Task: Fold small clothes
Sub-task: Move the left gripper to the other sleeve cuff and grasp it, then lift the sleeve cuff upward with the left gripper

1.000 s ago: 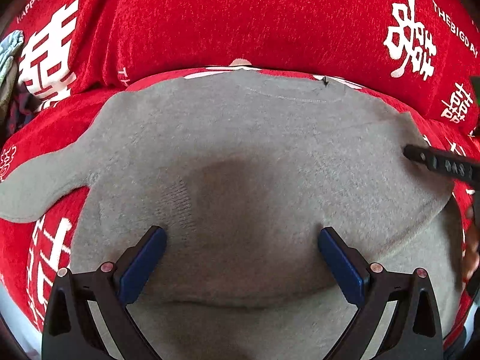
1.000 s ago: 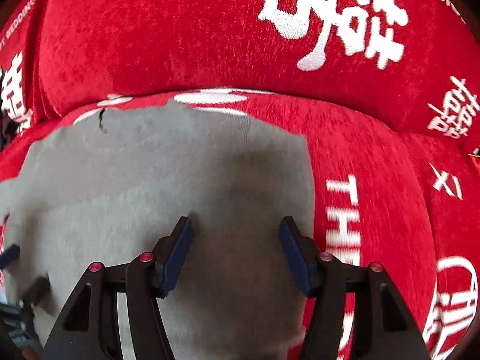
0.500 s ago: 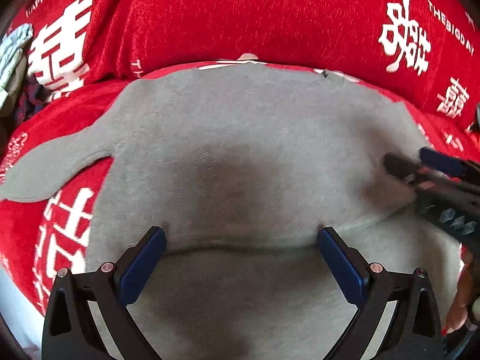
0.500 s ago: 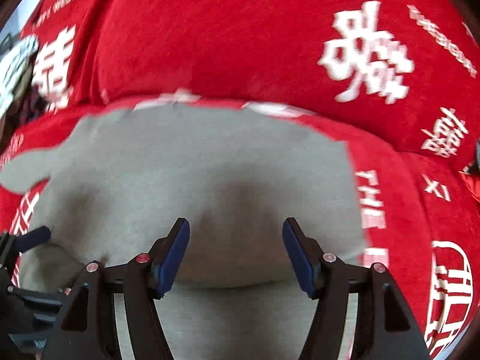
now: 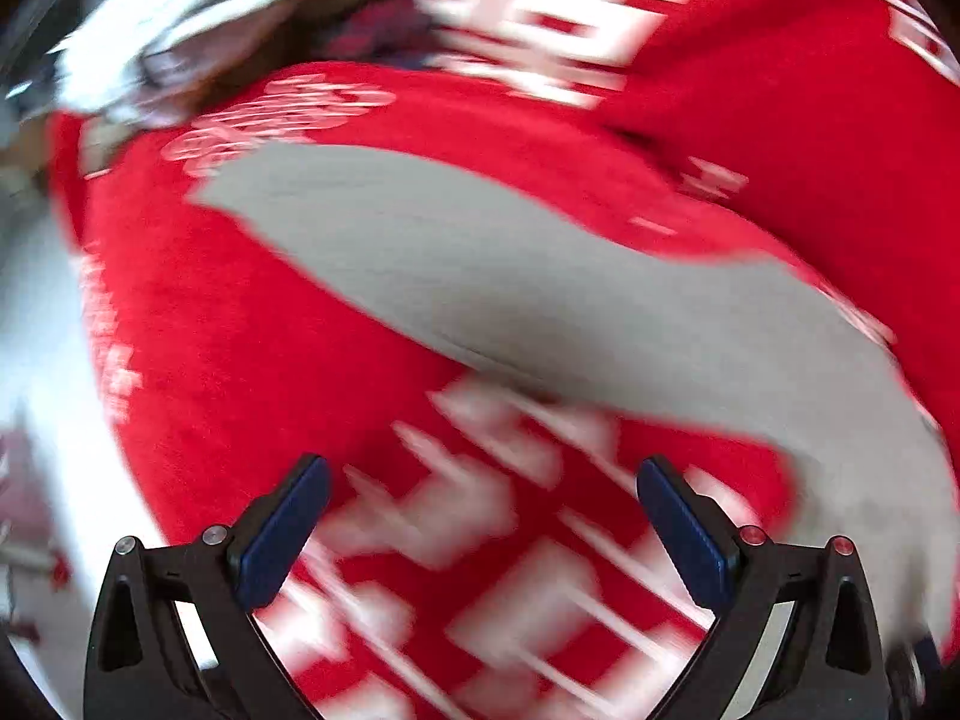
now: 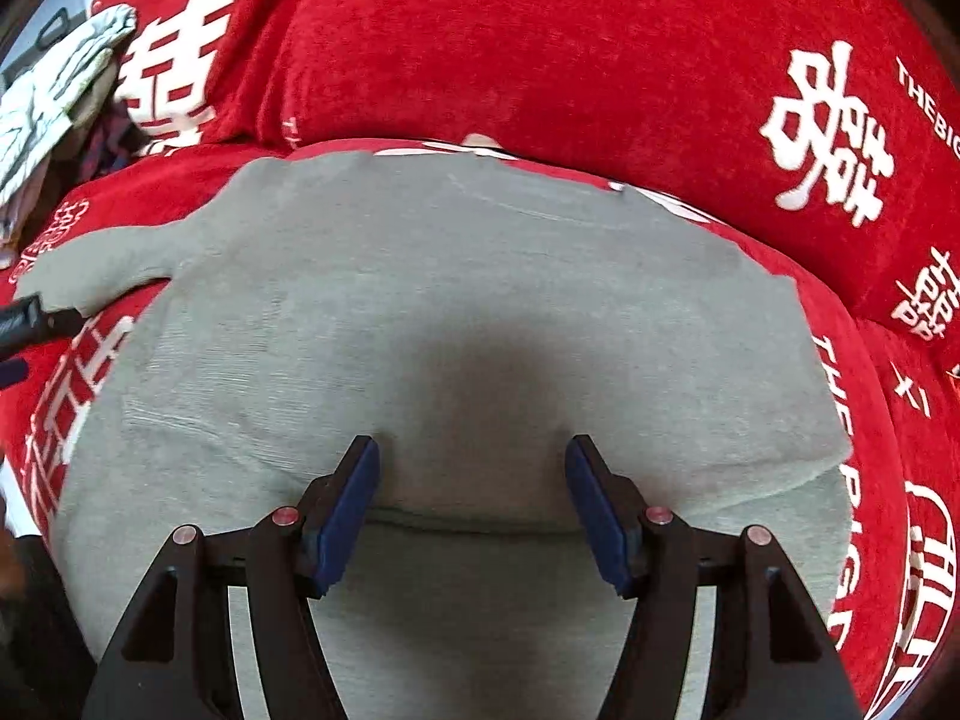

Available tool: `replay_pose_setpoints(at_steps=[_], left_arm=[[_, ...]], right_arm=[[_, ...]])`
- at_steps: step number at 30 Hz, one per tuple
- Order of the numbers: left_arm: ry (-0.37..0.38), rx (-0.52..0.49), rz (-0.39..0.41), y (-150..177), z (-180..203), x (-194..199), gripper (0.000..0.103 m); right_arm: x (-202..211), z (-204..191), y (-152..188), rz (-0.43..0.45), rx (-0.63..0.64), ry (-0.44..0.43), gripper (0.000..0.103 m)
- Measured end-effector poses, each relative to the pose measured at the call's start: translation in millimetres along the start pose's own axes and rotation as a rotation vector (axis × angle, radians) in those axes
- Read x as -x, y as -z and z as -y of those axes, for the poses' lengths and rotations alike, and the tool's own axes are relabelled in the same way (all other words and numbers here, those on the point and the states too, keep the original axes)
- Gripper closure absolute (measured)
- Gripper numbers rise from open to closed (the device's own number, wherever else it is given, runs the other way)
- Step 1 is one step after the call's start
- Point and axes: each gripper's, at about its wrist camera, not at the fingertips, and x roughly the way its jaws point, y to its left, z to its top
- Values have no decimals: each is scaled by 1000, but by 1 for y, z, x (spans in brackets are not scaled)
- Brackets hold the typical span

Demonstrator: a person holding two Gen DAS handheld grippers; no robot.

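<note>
Grey top [image 6: 456,300]: soft, light, floppy knit on red cushion [image 6: 540,60], best pinched at folded edge between right fingers [image 6: 354,510]; left fingers [image 5: 282,534] likewise spread, empty.

Black hand-held gripper [image 6: 471,501], blue pads [image 6: 348,516], red screws.

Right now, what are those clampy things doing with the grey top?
A person is folding a grey top on a red cover, with a gripper in each hand. The right gripper is over the folded body, open and empty. The left gripper, also open and empty, is over the cover beside the one sleeve sticking out.
</note>
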Motion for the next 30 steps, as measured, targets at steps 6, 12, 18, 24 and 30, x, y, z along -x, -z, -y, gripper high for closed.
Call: replay_pose_setpoints(at_steps=[6, 12, 18, 24, 30], left_arm=[[-111, 270, -91, -52, -71, -53, 1], [-117, 367, -92, -105, -88, -79, 1], [-95, 437, -63, -140, -102, -96, 1], [-100, 423, 24, -140, -108, -79, 59], [114, 401, 23, -140, -129, -75, 89]], right_arm=[[2, -19, -2, -3, 28, -4, 35], [-2, -32, -3, -14, 51, 12, 35], [-3, -34, -8, -25, 56, 26, 35], [-6, -41, -15, -30, 68, 30, 35], [-8, -55, -32, -19, 99, 15, 35]])
